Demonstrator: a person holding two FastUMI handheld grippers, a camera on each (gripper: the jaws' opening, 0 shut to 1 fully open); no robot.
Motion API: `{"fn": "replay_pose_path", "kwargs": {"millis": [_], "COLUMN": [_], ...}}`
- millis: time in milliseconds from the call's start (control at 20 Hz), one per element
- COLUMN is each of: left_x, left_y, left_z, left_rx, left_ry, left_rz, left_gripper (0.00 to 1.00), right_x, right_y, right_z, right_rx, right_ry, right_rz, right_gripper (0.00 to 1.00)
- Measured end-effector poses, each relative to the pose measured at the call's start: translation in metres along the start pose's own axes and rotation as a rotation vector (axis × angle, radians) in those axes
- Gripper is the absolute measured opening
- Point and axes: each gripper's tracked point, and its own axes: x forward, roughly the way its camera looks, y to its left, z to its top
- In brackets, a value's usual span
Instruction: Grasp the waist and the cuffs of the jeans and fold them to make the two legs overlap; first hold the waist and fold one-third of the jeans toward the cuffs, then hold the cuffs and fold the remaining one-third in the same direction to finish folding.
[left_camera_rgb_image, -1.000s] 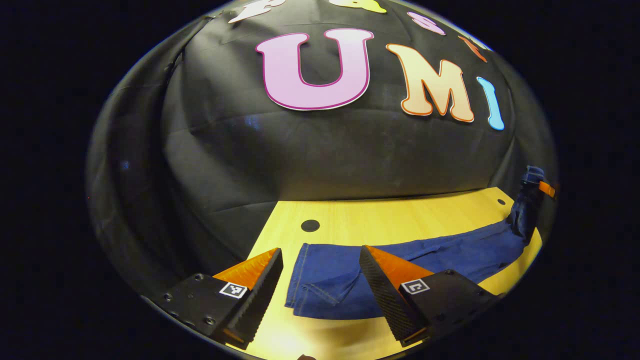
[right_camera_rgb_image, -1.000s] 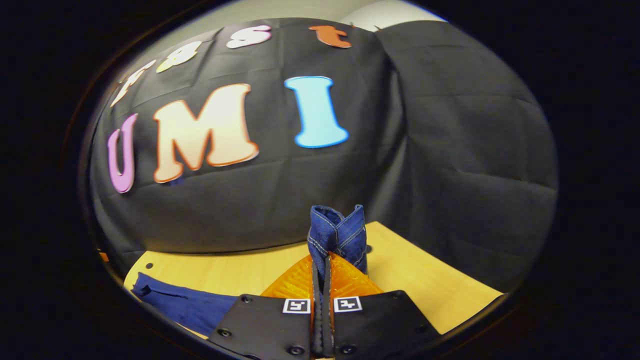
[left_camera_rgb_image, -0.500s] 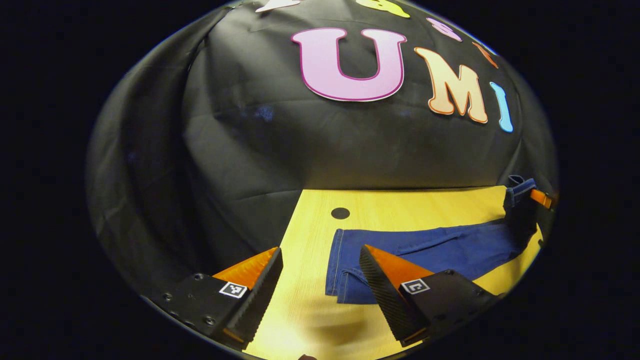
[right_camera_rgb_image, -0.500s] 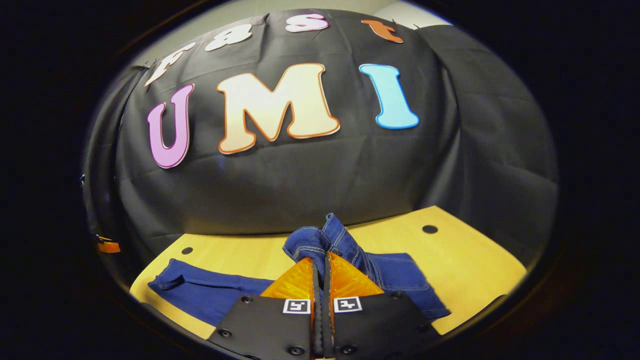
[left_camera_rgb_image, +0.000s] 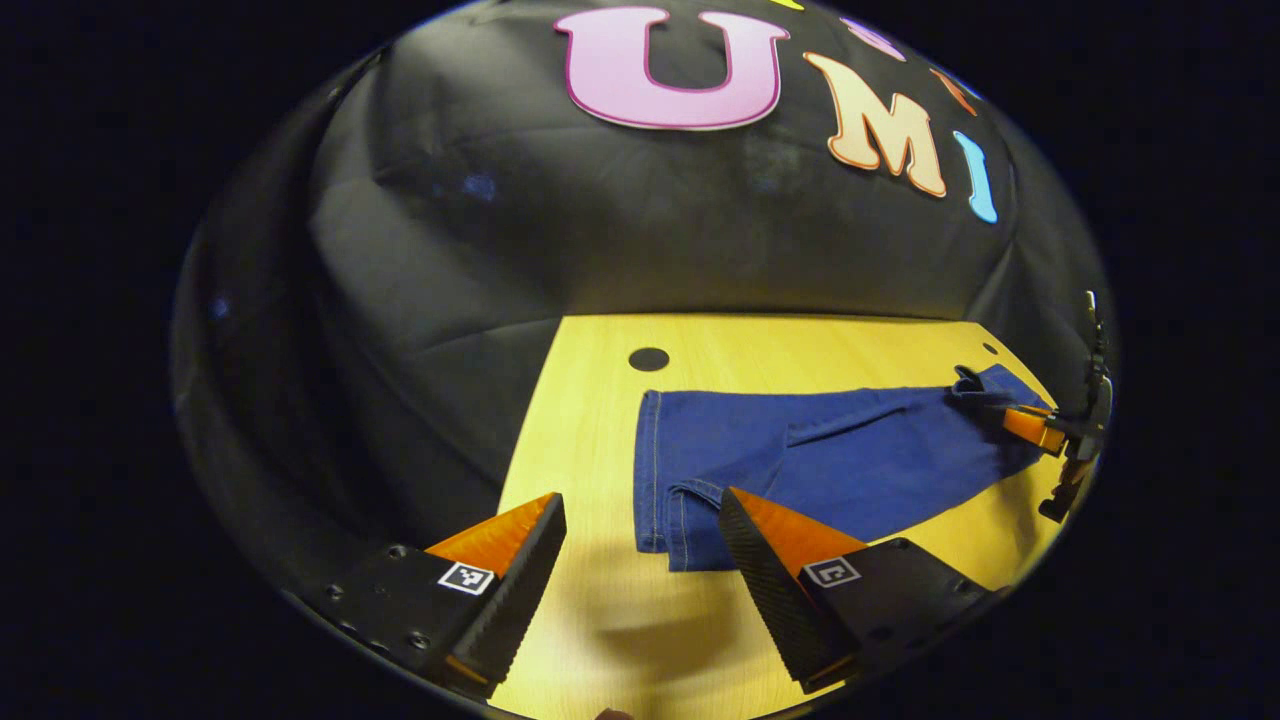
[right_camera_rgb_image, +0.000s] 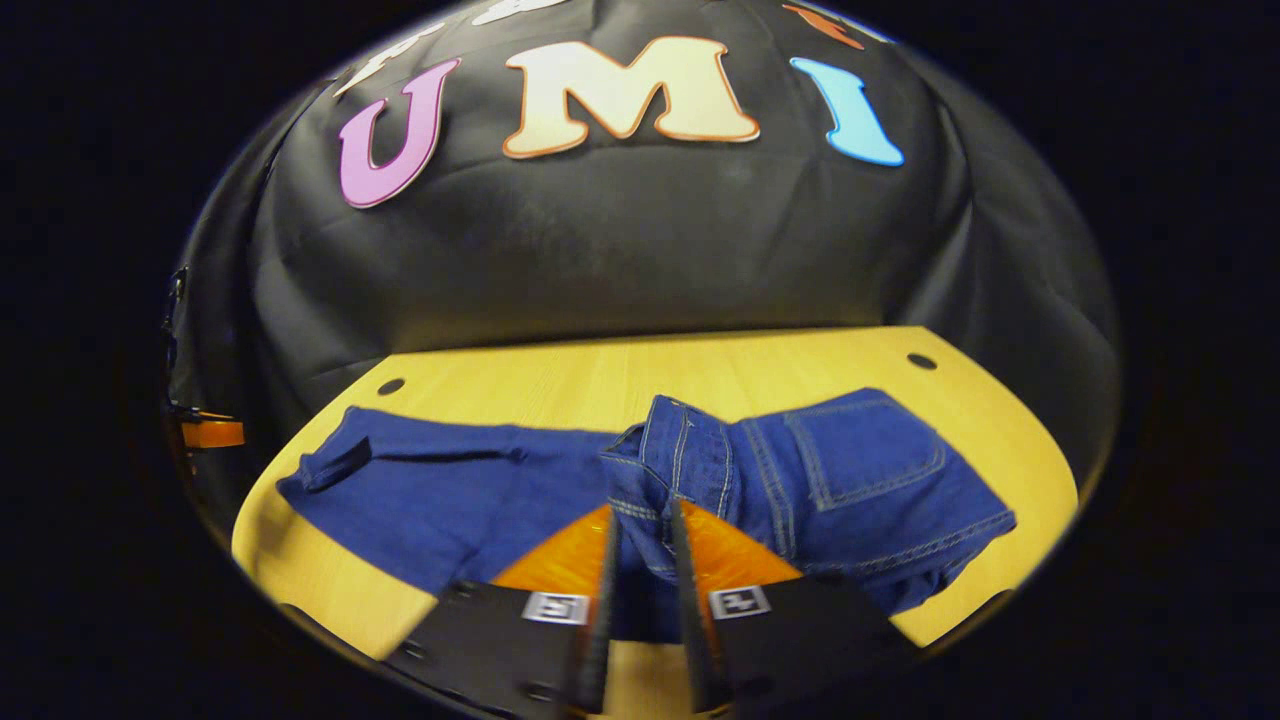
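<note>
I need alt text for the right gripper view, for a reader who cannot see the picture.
Dark blue jeans lie across a light wooden table, with the bunched waist between the fingers of the right tool, whose jaws stand slightly apart. A back pocket faces up on the right, and the legs stretch away to the left.

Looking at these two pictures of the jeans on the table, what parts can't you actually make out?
- Right gripper view: whether the right hand-held gripper grips the waist of the jeans; its fingers cover the cloth and the picture is motion-blurred.
- Left gripper view: the near cuff corner, behind a finger of the left hand-held gripper.
- Left gripper view: the far end of the jeans, small and warped at the picture's edge.
</note>
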Motion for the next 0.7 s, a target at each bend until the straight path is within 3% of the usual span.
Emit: {"fn": "replay_pose_path", "kwargs": {"millis": [150, 400, 700], "left_x": [0.021, 0.049, 0.063], "left_y": [-0.006, -0.011, -0.014], "left_z": [-0.021, -0.048, -0.068], "left_rx": [-0.02, -0.054, 0.008], "left_ry": [0.067, 0.15, 0.255], "left_rz": [-0.047, -0.079, -0.07], "left_gripper": [0.95, 0.93, 0.96], "right_x": [-0.006, -0.054, -0.073], "right_y": [0.004, -0.022, -0.044], "right_z": [0.017, 0.038, 0.057], "right_rx": [0.01, -0.01, -0.014], "right_ry": [-0.032, -0.076, -0.098], "right_rz": [0.019, -0.072, -0.117], "right_gripper": [0.94, 0.97, 0.98]}}
